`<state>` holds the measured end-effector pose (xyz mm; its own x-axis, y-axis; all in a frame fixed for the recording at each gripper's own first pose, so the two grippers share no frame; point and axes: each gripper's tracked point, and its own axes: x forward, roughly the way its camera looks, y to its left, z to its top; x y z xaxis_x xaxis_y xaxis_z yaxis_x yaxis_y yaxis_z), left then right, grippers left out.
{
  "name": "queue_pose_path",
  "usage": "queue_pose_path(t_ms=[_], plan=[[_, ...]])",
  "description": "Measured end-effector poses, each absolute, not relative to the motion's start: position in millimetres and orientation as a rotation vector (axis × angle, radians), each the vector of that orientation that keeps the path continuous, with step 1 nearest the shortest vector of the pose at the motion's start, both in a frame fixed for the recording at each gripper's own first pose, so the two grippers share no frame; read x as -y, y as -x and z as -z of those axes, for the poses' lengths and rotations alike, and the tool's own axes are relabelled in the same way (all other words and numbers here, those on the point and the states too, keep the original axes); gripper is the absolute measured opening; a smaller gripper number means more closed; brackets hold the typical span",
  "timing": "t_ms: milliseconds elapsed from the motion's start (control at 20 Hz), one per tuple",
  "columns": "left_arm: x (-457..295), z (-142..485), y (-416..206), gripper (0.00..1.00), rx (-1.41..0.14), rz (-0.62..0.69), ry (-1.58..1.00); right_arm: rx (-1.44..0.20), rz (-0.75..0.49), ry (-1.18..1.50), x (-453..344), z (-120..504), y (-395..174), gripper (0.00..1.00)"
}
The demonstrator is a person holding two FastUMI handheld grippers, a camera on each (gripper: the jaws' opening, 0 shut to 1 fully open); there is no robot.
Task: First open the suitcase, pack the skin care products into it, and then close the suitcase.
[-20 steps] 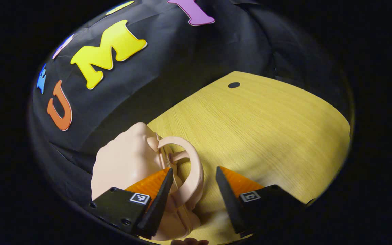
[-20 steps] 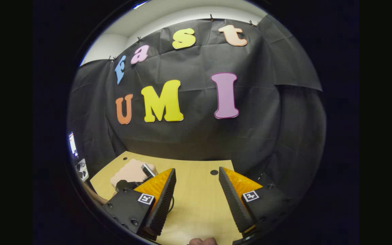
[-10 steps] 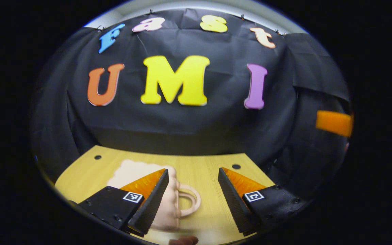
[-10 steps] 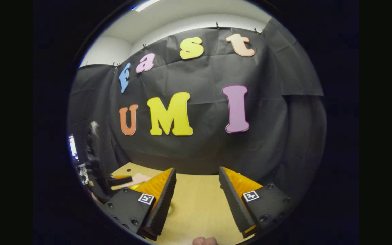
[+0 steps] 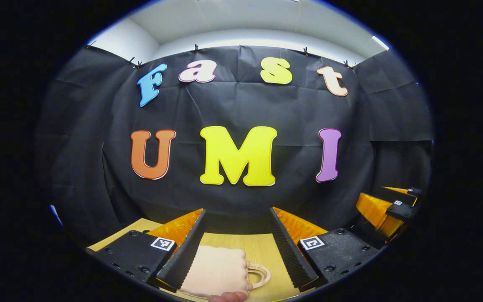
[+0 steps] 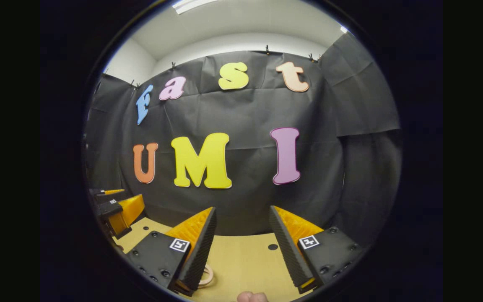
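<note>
The small pale-pink closed suitcase [image 5: 216,270] lies on the light wooden counter [image 5: 262,249], near and low between the left gripper's [image 5: 235,247] spread fingers, handle pointing right; the right gripper [image 6: 241,245], likewise spread, sits farther off.

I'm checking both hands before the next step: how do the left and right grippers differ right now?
The left gripper has the pale pink suitcase lying between its fingers, untouched; the right gripper has bare wooden table between its fingers. By the left gripper the suitcase's loop handle shows nearly whole; by the right gripper it peeks from behind a finger. Both are open, holding nothing.
</note>
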<state>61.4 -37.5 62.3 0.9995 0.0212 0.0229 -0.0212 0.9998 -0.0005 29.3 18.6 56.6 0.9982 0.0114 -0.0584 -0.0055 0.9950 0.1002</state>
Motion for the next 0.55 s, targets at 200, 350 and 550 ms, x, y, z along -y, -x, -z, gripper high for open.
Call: queue_pose_path(t_ms=[200, 350, 550], plan=[[36.4, -64.4, -57.8, 0.92, 0.022, 0.001, 0.019, -0.051, 0.009, -0.082, -23.4, -56.5, -28.8, 0.76], [33.3, -61.4, -58.2, 0.92, 0.012, 0.000, 0.037, -0.049, 0.024, -0.092, -23.1, -57.1, -29.3, 0.76], [30.2, -56.5, -60.6, 1.00, -0.006, -0.002, 0.047, -0.054, 0.024, -0.079, -23.1, -53.8, -29.7, 0.76]])
